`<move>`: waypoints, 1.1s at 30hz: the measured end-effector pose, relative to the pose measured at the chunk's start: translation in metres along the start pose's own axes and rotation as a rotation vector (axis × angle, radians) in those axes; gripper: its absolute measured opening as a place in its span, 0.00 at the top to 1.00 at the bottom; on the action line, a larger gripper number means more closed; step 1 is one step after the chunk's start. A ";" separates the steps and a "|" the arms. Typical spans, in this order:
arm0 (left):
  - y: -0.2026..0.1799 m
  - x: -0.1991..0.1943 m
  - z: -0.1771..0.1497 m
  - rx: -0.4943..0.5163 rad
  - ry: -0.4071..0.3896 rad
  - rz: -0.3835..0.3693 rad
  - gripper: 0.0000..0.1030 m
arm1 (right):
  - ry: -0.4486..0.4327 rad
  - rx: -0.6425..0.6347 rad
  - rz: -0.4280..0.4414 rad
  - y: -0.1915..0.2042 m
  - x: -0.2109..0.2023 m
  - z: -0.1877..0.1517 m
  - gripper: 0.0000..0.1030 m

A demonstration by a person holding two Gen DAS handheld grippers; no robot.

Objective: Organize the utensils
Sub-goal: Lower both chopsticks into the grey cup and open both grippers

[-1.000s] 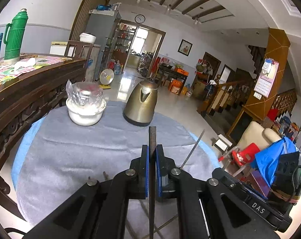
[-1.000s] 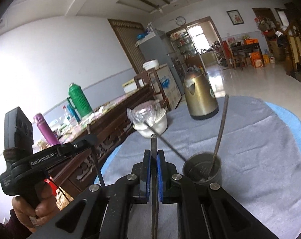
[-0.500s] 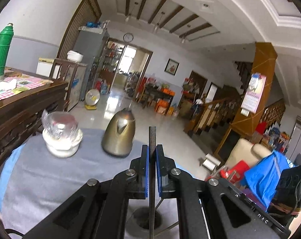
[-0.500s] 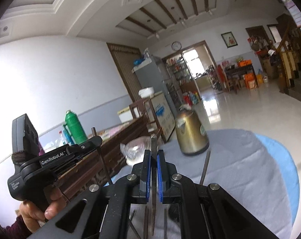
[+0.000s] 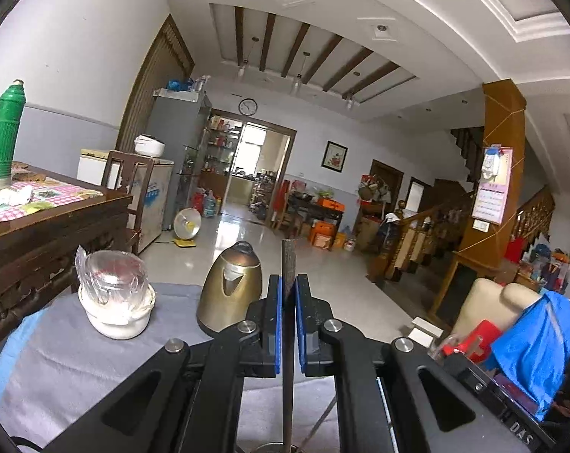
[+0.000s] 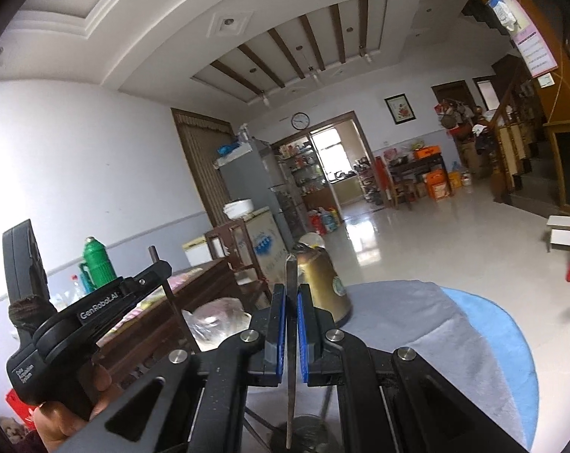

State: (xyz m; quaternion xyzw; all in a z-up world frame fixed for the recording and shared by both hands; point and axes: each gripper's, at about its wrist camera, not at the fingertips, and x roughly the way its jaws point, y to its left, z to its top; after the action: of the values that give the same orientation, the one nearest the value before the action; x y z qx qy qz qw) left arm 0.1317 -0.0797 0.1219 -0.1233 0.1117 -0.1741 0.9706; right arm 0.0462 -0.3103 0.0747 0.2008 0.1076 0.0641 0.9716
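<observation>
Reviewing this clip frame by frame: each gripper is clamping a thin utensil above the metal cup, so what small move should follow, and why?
Probably ease the right gripper straight down, then let go. Its jaws are shut on a thin utensil that hangs upright with its tip just over the cup near the bottom edge. The left gripper holds its own dark utensil over a cup rim barely in view.

Metal cup [image 6: 303,436] mostly hidden behind right gripper [image 6: 291,324], contents indiscernible

left claw [image 5: 289,294] black | blue pads [image 5: 278,324] | silver screws
</observation>
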 end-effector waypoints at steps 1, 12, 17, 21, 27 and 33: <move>0.000 0.003 -0.003 0.000 0.000 0.007 0.93 | 0.006 0.002 -0.001 -0.001 0.001 -0.002 0.94; 0.008 0.021 -0.048 0.018 0.101 0.062 0.93 | 0.119 -0.003 -0.008 -0.008 0.010 -0.032 0.94; 0.010 0.000 -0.058 0.042 0.132 0.056 0.59 | 0.167 0.037 0.015 -0.012 0.008 -0.039 0.90; 0.016 -0.024 -0.063 0.050 0.153 0.035 0.49 | 0.184 0.077 0.020 -0.018 -0.001 -0.044 0.88; 0.028 -0.057 -0.080 0.104 0.223 0.042 0.33 | 0.164 0.149 0.031 -0.034 -0.024 -0.053 0.70; 0.049 -0.074 -0.112 0.096 0.377 0.068 0.32 | 0.167 0.149 0.017 -0.041 -0.046 -0.067 0.44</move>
State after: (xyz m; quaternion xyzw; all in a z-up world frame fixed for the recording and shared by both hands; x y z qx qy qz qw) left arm 0.0497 -0.0307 0.0153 -0.0383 0.2870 -0.1662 0.9426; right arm -0.0107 -0.3300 0.0066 0.2673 0.1911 0.0805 0.9410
